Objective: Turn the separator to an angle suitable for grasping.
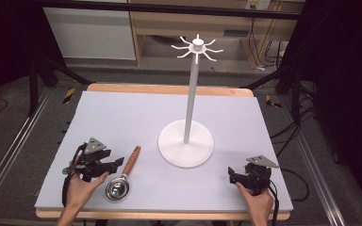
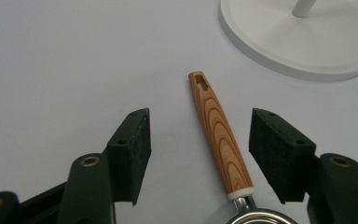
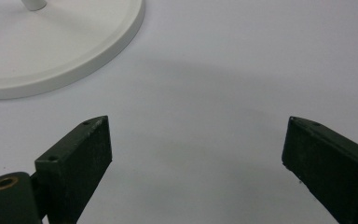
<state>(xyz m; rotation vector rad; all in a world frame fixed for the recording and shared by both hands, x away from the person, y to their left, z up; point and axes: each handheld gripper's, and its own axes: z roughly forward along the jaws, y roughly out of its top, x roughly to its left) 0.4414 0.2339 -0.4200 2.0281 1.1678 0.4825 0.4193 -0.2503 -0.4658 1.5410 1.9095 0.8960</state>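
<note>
Two grippers: both rest low over the table (image 1: 122, 117), one at each near corner, each held in a hand.
Left gripper (image 2: 199, 140): jaws spread wide, gripping nothing; in the high view it sits at (image 1: 119, 161), pointing to the right.
Left hand (image 1: 82, 186): wrapped round the rear of the left gripper, forearm coming in from the near edge.
Scoop (image 1: 122, 176): lies flat on the table just beside the left gripper; its wooden handle (image 2: 219, 128) runs between the open jaws without touching either pad, with the slotted end pointing away from the gripper.
Bowl (image 1: 117, 189): shiny metal, at the near end of the scoop, close under the left gripper's right jaw; whether it touches that jaw is hard to tell.
Right gripper (image 3: 198, 149): jaws wide apart, with bare table between them; in the high view it is at (image 1: 232, 175), pointing left.
Right hand (image 1: 257, 200): holding the right gripper from behind.
Stand (image 1: 192, 84): a white pole with hooks at the top, upright on a round base (image 1: 185, 143); it is ahead of both grippers, between them, and well apart from the jaws of each.
Base in the gripper views: ahead and right of the left gripper (image 2: 303, 42), ahead and left of the right gripper (image 3: 51, 42).
</note>
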